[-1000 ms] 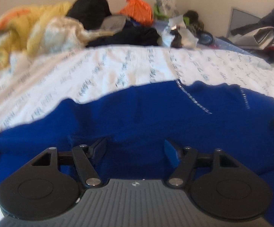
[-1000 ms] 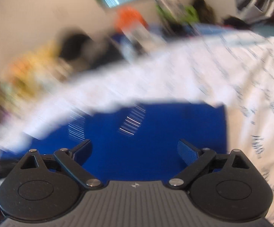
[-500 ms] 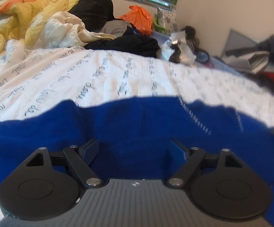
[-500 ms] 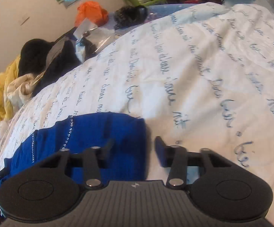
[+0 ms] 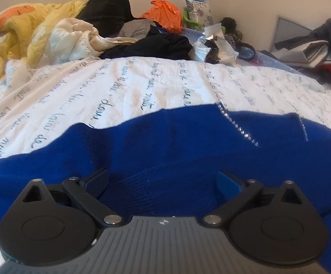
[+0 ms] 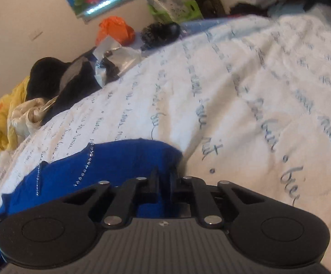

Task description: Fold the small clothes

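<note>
1. Blue sweater (image 5: 165,155) lies spread on the white bedspread (image 5: 142,91) with script lettering. In my left view it fills the lower half, its long axis running 9 to 3 across the picture, far edge wavy, two lines of sparkly studs (image 5: 238,125) toward 2 o'clock.

2. My left gripper (image 5: 163,180): jaws wide and opening, over a ribbed band of the sweater. Cloth lies below and between the fingers, but the pads press on nothing. No hold here.

3. My right gripper (image 6: 164,182): jaws narrow and closing, blue knit in the gap between them. They appear to pinch the sweater's right-hand end near its corner (image 6: 172,153); I judge the grip is taken or nearly so.

4. The relation that matters: from my right jaws the body of the sweater (image 6: 110,166) runs off toward 9–10 o'clock, while bare bedspread (image 6: 256,114) lies from 12 round to 3. So the held end must travel toward 9–10, along the long axis, to lay over the rest.

5. The right hand is the one at the edge; the left sits over the middle, better placed to pin or take a fresh bite than to carry.

6. Clutter at 12 o'clock in the left view – yellow quilt (image 5: 28,34), dark clothes (image 5: 156,45), orange bag (image 5: 165,13) – well apart from the sweater.

7. Risk, as a guess: a thin pinch may slip off soft knit.
</note>
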`<control>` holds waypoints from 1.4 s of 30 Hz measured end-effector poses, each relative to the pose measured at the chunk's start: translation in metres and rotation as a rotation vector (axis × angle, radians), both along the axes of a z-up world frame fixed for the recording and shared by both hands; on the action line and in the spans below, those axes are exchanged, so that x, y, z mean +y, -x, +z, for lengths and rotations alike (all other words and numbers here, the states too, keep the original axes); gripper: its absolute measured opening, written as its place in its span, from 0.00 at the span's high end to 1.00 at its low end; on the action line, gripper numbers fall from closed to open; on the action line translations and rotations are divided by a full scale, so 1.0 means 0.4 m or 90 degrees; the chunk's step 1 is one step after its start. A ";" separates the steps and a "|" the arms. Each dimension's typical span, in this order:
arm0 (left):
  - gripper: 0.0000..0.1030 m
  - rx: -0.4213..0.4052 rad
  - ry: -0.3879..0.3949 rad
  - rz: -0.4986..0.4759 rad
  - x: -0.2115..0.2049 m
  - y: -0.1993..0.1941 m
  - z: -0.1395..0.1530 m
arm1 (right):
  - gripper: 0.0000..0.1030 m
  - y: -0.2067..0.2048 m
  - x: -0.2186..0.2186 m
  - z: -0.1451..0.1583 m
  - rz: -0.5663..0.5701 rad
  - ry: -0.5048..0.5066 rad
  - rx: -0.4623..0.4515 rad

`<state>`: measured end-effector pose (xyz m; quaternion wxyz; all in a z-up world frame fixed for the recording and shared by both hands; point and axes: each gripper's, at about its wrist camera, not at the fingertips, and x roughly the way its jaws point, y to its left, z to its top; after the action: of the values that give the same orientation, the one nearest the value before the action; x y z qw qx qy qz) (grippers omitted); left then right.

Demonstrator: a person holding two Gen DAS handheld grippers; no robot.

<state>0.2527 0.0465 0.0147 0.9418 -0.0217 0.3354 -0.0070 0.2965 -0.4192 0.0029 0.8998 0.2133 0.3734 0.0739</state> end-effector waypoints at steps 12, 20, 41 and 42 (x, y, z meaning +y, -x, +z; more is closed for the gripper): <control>0.02 0.021 -0.011 -0.036 -0.073 -0.052 -0.017 | 0.71 0.102 0.258 -0.042 0.138 0.200 -0.143; 0.00 -0.128 -0.115 0.086 0.150 0.218 0.089 | 0.71 0.090 0.275 -0.092 0.135 0.211 -0.144; 0.90 -0.004 -0.111 0.184 0.426 0.216 0.063 | 0.70 0.122 0.265 -0.049 0.125 0.205 -0.147; 0.90 -0.018 -0.073 0.184 0.415 0.216 0.094 | 0.70 0.121 0.263 -0.048 0.124 0.201 -0.146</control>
<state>0.1664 0.2126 0.0523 0.9373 -0.0158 0.3154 0.1472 0.2479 -0.3141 -0.0165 0.9473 0.0230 0.2941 0.1248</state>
